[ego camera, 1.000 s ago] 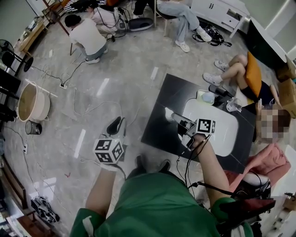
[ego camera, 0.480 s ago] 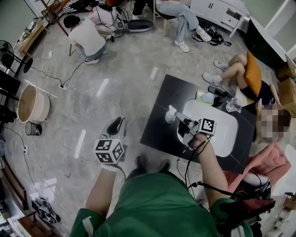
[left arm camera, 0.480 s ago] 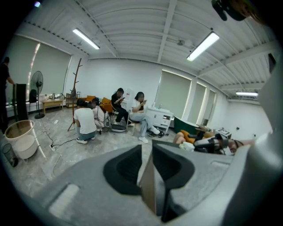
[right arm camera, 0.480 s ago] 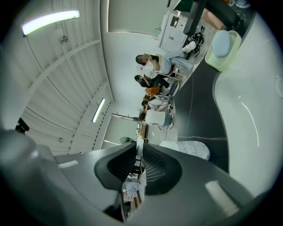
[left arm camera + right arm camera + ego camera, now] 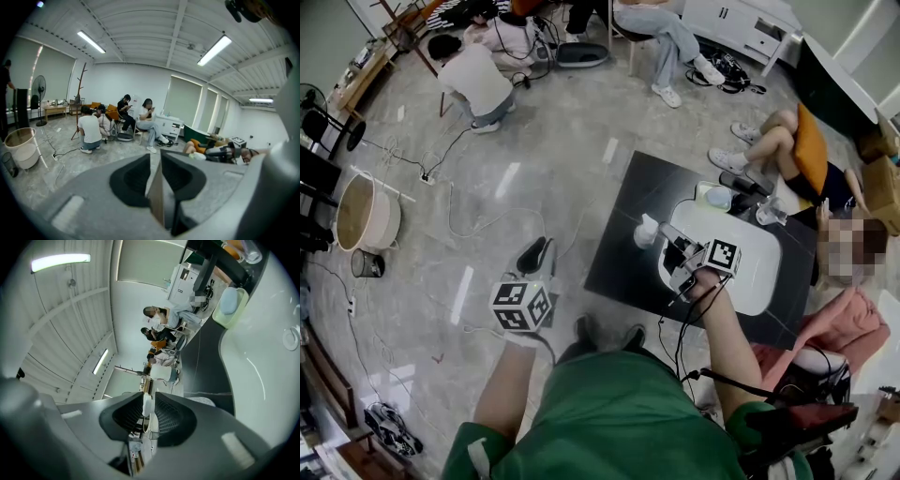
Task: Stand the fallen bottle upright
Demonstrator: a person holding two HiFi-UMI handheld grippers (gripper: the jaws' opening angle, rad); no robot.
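Head view: right gripper (image 5: 667, 240)'s fingers, just opening, loosely flank the white bottle (image 5: 646, 231) at the tabletop (image 5: 750, 272)'s left edge. Released unbalanced, it could topple off. Left gripper (image 5: 536, 251)'s fingers: slightly parted, empty.

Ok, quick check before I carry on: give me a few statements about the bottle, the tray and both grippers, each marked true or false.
1. A white part of the bottle shows between the right gripper's jaws. True; those jaws have just been opening.
2. The left gripper is holding something. False: nothing is between its jaws, and it hangs over the floor.
3. The white tray lies on the floor. False: it lies on the black table.
4. In the head view the bottle is by the tray's left end. True.
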